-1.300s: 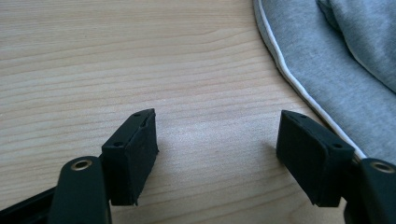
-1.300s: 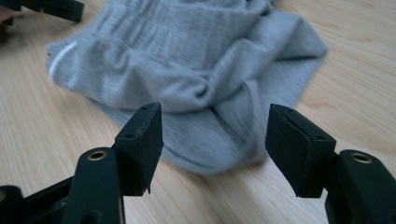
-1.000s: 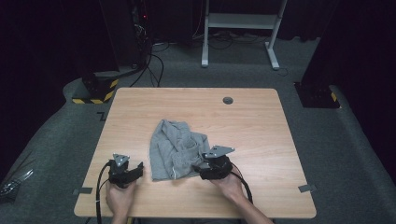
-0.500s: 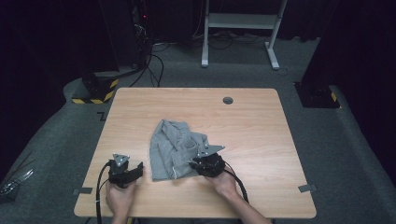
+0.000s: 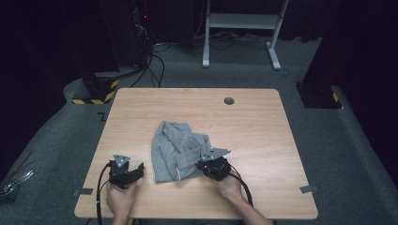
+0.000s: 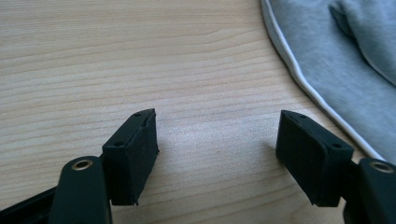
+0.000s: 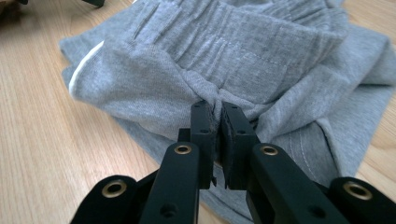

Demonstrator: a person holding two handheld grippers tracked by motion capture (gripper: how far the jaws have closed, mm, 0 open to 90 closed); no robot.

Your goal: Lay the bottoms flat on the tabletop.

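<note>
High view: grey garment (image 5: pixel 176 151) crumpled mid-table (image 5: pixel 263 126), left gripper (image 5: pixel 126 171) just left of it. Left gripper view: my jaws released, garment beside. Right gripper view: right gripper (image 7: pixel 218 119) just closed, clenching 1 fold; thin pinch could slip when lifted.

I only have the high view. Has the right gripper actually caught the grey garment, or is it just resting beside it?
Observer: Caught. In the right gripper view the right gripper has just been closing, and its fingers pinch a bunched fold of the grey garment.
Operator: And the left gripper?
Observer: The left gripper is open over bare table, nothing between its fingers.
Operator: How close is it to the cloth?
Observer: In the left gripper view the garment's white-trimmed edge lies just beyond one finger, not touching it.
</note>
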